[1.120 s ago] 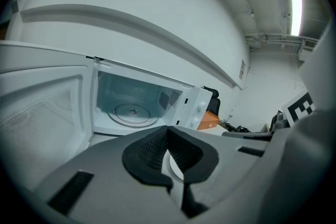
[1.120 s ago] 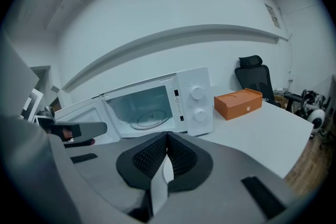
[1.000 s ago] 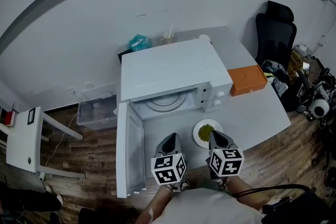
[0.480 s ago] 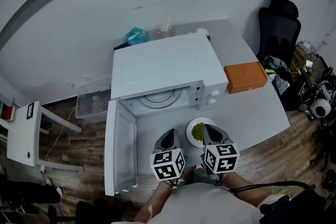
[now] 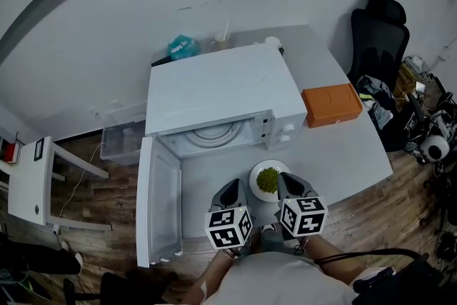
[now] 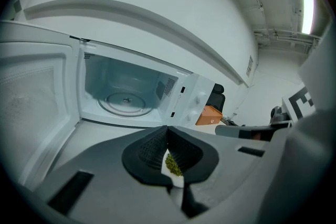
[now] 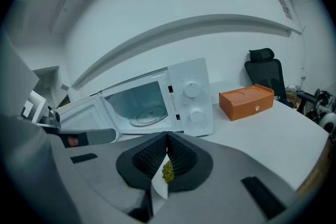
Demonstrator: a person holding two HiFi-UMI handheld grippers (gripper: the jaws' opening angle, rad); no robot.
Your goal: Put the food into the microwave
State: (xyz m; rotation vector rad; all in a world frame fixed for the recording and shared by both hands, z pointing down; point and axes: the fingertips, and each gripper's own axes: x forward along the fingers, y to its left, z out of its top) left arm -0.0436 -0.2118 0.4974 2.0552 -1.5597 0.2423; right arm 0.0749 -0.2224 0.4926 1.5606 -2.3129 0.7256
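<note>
Microwave [image 5: 218, 93] door [image 5: 158, 200] is swung wide left, cavity is clear, turntable [image 6: 125, 103] is bare. Left gripper [image 5: 233, 186]: jaws shut tip to tip, nothing clamped. Plate [image 5: 255, 169] of green food [image 5: 268, 179] sits on the table [image 5: 343, 146] just in front of the cavity, between the two grippers. Right gripper [image 5: 286, 183]: jaws also shut, over the plate's right rim, apparently not gripping it.

Step looks like approach, pre-grasp. Next move calls for opening a jaw, pinching the rim, lifting level and sliding the plate onto the turntable.

Nothing readable: the small label [image 7: 171, 104] on the microwave [image 7: 185, 77] is blurred.
</note>
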